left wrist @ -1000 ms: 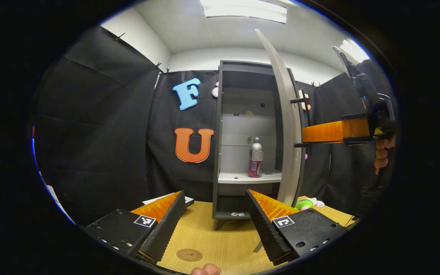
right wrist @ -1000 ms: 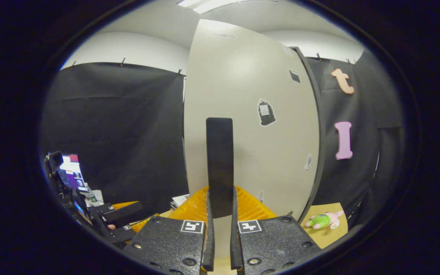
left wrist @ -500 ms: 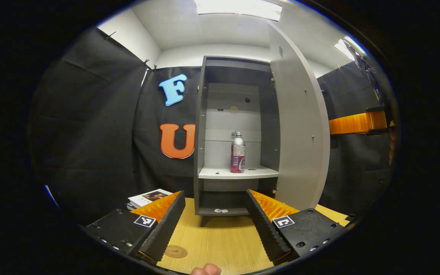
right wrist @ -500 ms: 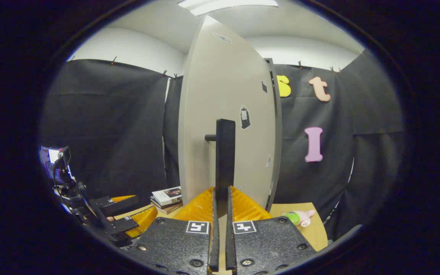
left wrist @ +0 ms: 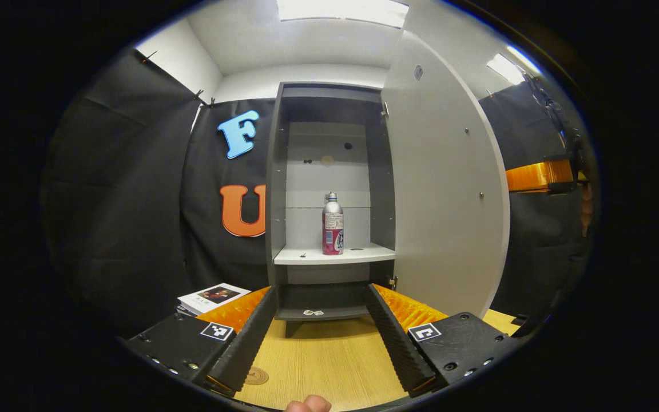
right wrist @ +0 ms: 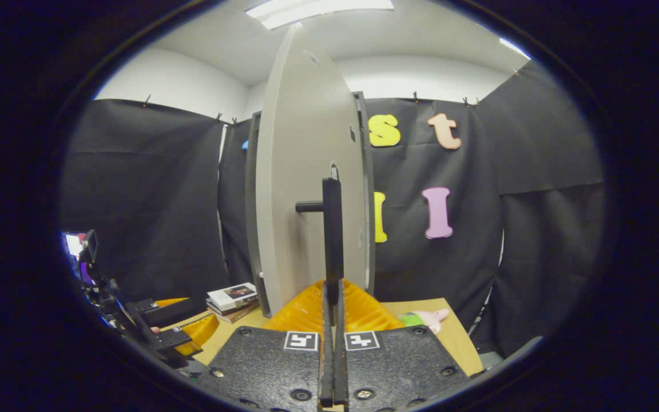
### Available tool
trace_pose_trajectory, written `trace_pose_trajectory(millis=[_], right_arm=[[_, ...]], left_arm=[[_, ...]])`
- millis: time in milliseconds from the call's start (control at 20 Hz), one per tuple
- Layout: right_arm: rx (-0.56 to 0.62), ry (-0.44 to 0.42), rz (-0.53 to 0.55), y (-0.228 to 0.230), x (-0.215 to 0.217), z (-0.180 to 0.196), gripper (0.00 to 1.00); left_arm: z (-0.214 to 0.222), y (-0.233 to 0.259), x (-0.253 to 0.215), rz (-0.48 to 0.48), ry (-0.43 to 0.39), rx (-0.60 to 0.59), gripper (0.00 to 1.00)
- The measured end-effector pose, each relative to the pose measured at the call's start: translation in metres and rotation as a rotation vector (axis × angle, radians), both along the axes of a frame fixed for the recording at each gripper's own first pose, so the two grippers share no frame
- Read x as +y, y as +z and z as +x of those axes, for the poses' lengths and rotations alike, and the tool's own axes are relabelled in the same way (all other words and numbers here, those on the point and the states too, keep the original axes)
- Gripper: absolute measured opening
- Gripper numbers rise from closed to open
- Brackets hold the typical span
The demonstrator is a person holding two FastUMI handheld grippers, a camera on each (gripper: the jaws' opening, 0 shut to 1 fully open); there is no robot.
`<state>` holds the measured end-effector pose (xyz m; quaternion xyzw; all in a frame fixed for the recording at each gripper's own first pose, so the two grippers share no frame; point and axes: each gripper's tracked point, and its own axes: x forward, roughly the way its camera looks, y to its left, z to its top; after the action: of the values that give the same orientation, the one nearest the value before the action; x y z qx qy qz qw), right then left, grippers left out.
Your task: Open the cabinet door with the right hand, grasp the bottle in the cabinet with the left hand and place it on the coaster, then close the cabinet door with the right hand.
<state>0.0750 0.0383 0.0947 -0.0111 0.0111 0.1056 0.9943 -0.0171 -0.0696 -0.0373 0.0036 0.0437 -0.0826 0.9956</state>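
Left gripper view looks straight into the cabinet [left wrist: 329, 109], whose door [left wrist: 444, 189] stands swung wide to the right; the bottle [left wrist: 333, 224] stands upright on the middle shelf [left wrist: 335, 255], alone there, with the shelves above and below it bare. It looks like a slim metal bottle: rigid, probably smooth and a bit slippery, best taken across its labelled body rather than the narrow neck. The left gripper [left wrist: 321, 332] hangs with fingers spread, holding nothing, well short of the shelf. The coaster [left wrist: 256, 375] lies on the table [left wrist: 329, 366] near it. In the right gripper view, the right gripper [right wrist: 333, 343] is clamped on the door handle [right wrist: 332, 240].
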Motion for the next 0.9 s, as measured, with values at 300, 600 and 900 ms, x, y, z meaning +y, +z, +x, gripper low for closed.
trace_pose_trajectory(millis=[300,600,900], right_arm=[[-0.025,-0.101,0.005,0.003,-0.031,0.004,0.04],[-0.019,-0.092,0.002,-0.002,-0.036,-0.003,0.04],[0.013,-0.113,0.055,-0.012,-0.040,0.004,0.04]], left_arm=[[-0.005,0.000,-0.002,0.010,0.002,0.003,0.95],[-0.009,0.002,-0.002,0.016,0.017,-0.002,0.95],[-0.011,-0.001,-0.001,-0.008,0.052,0.004,0.95]])
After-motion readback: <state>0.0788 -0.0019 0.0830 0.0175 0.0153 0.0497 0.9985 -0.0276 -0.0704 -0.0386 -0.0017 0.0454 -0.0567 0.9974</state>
